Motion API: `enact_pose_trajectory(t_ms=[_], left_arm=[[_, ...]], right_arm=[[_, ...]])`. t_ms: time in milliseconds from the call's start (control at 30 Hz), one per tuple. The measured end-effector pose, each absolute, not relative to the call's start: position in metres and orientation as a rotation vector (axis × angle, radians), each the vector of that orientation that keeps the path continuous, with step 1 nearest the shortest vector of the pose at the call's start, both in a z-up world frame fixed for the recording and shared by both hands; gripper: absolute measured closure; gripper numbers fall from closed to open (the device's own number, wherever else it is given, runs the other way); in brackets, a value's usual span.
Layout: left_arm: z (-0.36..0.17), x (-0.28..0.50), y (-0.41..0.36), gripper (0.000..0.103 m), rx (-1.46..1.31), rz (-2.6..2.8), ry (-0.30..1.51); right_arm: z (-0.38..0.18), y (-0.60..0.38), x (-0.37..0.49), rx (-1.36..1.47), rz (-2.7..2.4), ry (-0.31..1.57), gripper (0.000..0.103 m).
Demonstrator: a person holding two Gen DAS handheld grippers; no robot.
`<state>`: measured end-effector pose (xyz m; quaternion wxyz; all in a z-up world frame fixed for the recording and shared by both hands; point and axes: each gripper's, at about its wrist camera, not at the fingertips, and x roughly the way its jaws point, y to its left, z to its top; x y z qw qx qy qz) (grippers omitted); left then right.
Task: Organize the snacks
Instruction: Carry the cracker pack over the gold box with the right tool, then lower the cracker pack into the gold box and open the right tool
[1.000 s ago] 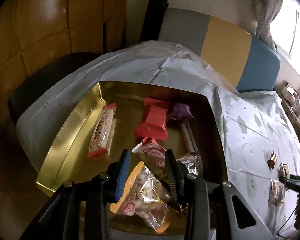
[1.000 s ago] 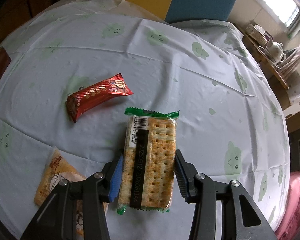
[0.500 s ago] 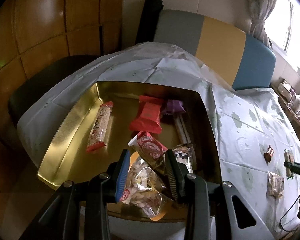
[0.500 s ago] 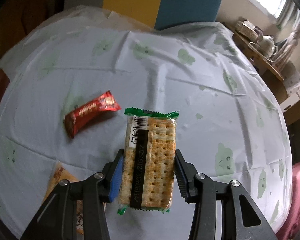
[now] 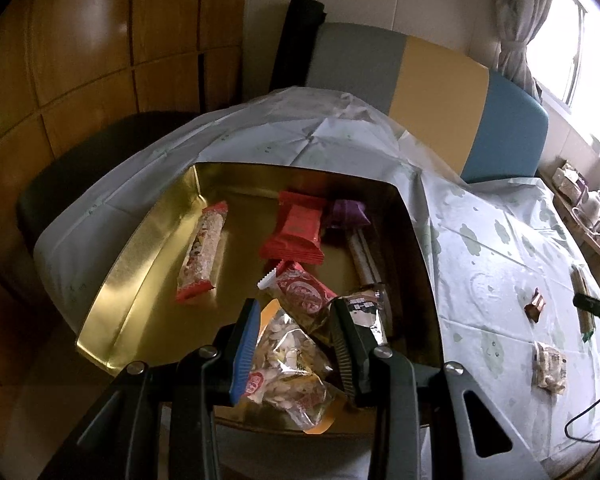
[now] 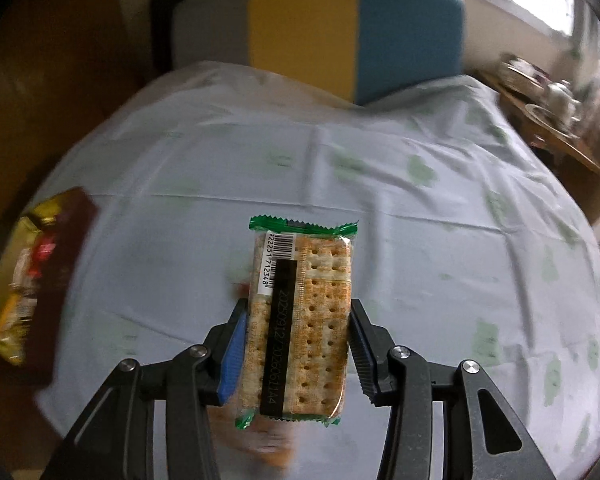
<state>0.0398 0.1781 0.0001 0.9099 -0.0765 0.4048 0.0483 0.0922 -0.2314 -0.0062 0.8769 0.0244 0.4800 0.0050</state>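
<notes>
A gold tray on the table holds several snacks: a long red-white bar, a red pack, a purple pack and a clear bag of seeds. My left gripper hovers open over the tray's near end, above the seed bag, holding nothing. My right gripper is shut on a green-edged cracker pack, held above the tablecloth. The tray shows blurred at the left of the right wrist view.
On the pale tablecloth to the right lie a small brown candy and a clear snack pack. A striped grey, yellow and blue sofa back stands behind the table. A side table with a teapot is at the right.
My right gripper has lifted the cracker pack and swung left, so the tray now enters its view. My left gripper has drawn back and up from the tray.
</notes>
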Motion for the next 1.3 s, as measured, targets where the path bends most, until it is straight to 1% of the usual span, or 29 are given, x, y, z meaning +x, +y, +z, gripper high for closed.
enact_pose_trajectory(t_ms=[233, 433, 533, 667, 733, 800, 867, 900, 967, 1300], left_arm=[[0.001, 0.035, 0.188, 0.067, -0.163, 0.112, 0.822], [0.003, 0.031, 0.197, 0.067, -0.170, 0.126, 0.804], [0.002, 0.030, 0.203, 0.067, -0.179, 0.135, 0.798], [0.001, 0.028, 0.211, 0.067, -0.193, 0.144, 0.798], [0.000, 0.028, 0.214, 0.067, -0.199, 0.147, 0.799], [-0.002, 0.028, 0.217, 0.067, -0.201, 0.155, 0.801], [-0.004, 0.029, 0.220, 0.067, -0.211, 0.160, 0.806], [-0.004, 0.030, 0.220, 0.067, -0.213, 0.160, 0.806], [-0.004, 0.030, 0.220, 0.067, -0.211, 0.160, 0.803], [-0.002, 0.029, 0.211, 0.067, -0.197, 0.150, 0.802]], right_arm=[[0.004, -0.132, 0.106, 0.047, 0.288, 1.008, 0.055], [0.007, -0.027, 0.118, 0.029, 0.513, 1.020, 0.055], [0.004, 0.013, 0.128, 0.006, 0.566, 1.020, 0.055], [-0.014, 0.055, 0.145, -0.018, 0.592, 1.050, 0.055], [-0.027, 0.067, 0.154, -0.025, 0.583, 1.076, 0.054], [-0.040, 0.072, 0.160, -0.033, 0.578, 1.110, 0.051], [-0.048, 0.075, 0.162, -0.034, 0.577, 1.125, 0.050], [-0.048, 0.076, 0.161, -0.032, 0.578, 1.123, 0.046], [-0.045, 0.074, 0.159, -0.023, 0.586, 1.116, 0.042], [-0.021, 0.055, 0.131, -0.076, 0.576, 1.023, 0.042]])
